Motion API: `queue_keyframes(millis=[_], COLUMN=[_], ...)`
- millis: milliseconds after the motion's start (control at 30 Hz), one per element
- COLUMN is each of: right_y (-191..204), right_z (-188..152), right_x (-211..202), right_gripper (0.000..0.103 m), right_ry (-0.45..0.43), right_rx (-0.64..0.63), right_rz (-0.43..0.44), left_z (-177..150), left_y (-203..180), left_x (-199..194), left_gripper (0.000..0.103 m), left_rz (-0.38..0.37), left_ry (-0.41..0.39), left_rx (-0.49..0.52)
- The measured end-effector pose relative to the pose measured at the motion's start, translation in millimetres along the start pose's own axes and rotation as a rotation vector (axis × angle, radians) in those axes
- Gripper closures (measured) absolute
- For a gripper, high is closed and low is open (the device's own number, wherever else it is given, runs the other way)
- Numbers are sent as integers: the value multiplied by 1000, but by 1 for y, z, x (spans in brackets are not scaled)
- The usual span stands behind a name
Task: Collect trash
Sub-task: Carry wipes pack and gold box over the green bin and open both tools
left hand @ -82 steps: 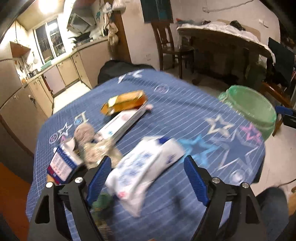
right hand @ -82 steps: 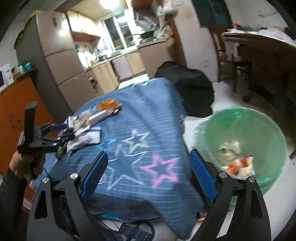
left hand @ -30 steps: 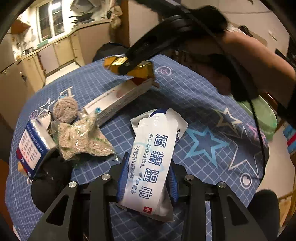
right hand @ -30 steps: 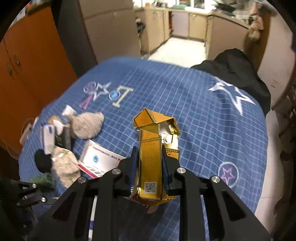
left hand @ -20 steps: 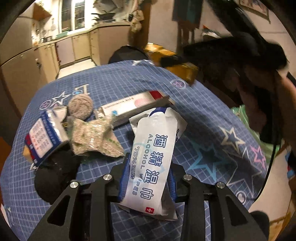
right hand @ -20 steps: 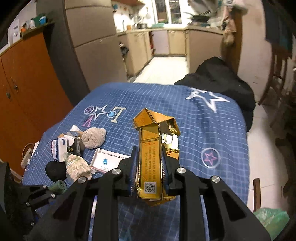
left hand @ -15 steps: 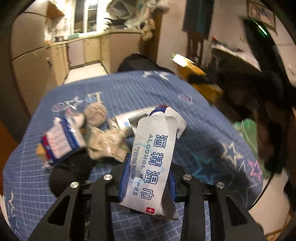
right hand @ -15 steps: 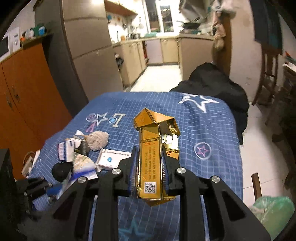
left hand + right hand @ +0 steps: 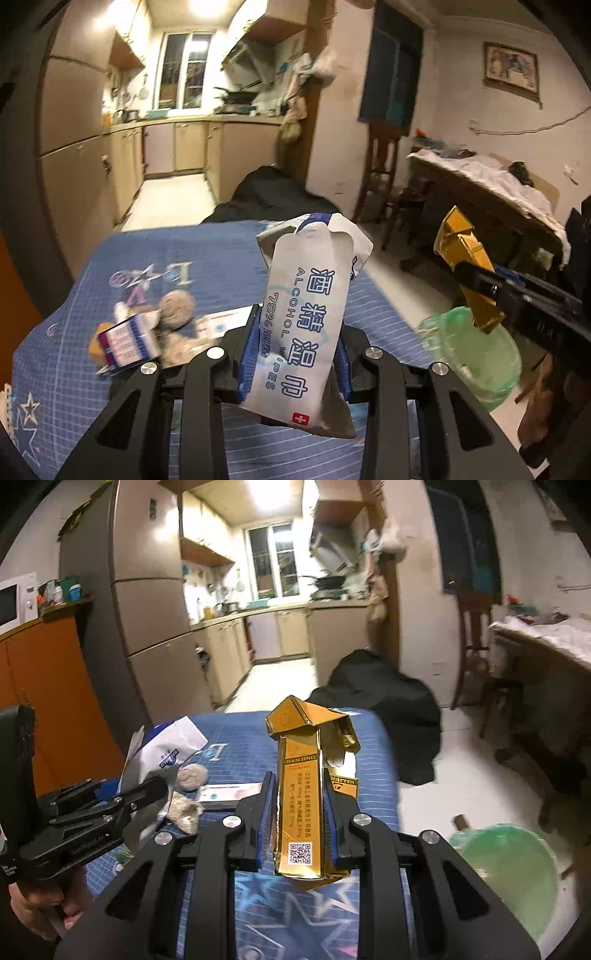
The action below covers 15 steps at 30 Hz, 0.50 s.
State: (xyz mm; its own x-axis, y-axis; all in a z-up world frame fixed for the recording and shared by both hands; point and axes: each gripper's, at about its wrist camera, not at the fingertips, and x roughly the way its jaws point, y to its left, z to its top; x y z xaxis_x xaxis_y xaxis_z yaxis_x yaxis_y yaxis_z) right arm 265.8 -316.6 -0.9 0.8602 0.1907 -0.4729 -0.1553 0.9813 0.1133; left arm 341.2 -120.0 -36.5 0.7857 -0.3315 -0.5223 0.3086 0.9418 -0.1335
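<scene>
My left gripper [image 9: 295, 350] is shut on a white and blue alcohol wipes pack [image 9: 306, 317] and holds it upright above the blue tablecloth [image 9: 207, 266]. My right gripper [image 9: 299, 830] is shut on a gold carton [image 9: 301, 794], lifted above the table's right side. In the left wrist view the gold carton [image 9: 467, 266] hangs just above the green trash bin [image 9: 476, 354] on the floor. The bin also shows in the right wrist view [image 9: 513, 878], lower right. The left gripper with the wipes pack [image 9: 170, 749] appears at the left there.
Left on the table are a blue and white packet [image 9: 127, 339], a beige wad [image 9: 177, 306], a crumpled wrapper [image 9: 184, 808] and a flat white box [image 9: 229, 794]. A black bag [image 9: 380, 705] lies beyond the table. A wooden table [image 9: 491, 199] and chair [image 9: 380, 173] stand at right.
Both grippers have risen from the table with their loads. The view has tilted up toward the kitchen. The gold carton has moved right, over the green bin.
</scene>
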Motion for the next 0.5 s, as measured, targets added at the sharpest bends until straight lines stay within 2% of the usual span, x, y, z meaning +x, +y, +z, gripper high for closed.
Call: queue_keyframes(millis=[267, 500], right_y=[-49, -96], right_z=[1, -6], right_x=[-50, -77], right_gripper=[81, 81], right_ry=[-56, -56], right_rx=[42, 87], right_rz=[-127, -233], left_z=[17, 24], left_y=[-97, -165], left_x=[6, 16], left_gripper=[67, 67], left_rz=[-107, -187], left_ry=[-27, -23], left_rx=[68, 118])
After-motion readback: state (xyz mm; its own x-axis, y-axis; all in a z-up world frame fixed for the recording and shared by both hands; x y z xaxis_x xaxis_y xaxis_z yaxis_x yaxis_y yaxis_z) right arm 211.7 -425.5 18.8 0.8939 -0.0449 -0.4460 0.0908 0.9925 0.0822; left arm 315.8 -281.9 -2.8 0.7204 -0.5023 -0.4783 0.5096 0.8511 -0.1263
